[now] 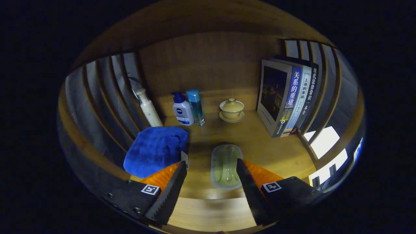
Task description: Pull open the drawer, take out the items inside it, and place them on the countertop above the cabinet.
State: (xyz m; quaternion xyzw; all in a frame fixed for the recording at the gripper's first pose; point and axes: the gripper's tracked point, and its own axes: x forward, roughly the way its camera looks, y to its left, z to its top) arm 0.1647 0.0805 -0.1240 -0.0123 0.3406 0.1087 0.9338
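Hand-held gripper [211, 164]: fingers spread wide, gripping nothing; they hang over the front of the counter.
Counter [260, 143]: wooden top, walled by slatted sides at 9 and 3 o'clock and a wooden back panel at 12.
Soap dish [226, 166]: pale, translucent, oblong; lies flat on the counter between the fingers, closer to the right finger, whose tip overlaps its right edge. Cannot tell whether they touch.
Cloth [156, 149]: blue, plush, crumpled; on the counter at 10 o'clock from the soap dish, just beyond the left fingertip.
Pump bottle, cream [148, 109]: upright against the left slats, at 12 o'clock from the cloth.
Pump bottle, white [182, 110]: blue pump head, upright, just right of the cream one.
Blue bottle [196, 106]: clear blue, tall, upright, just beside the white bottle at its 3 o'clock.
Lidded cup [231, 110]: tan, on a matching saucer, at 12 o'clock from the soap dish, well beyond it, near the back panel.
Books [287, 97]: three, upright, leaning toward the right slats, spines facing out, at 2 o'clock from the soap dish.
Drawer: cannot be made out.
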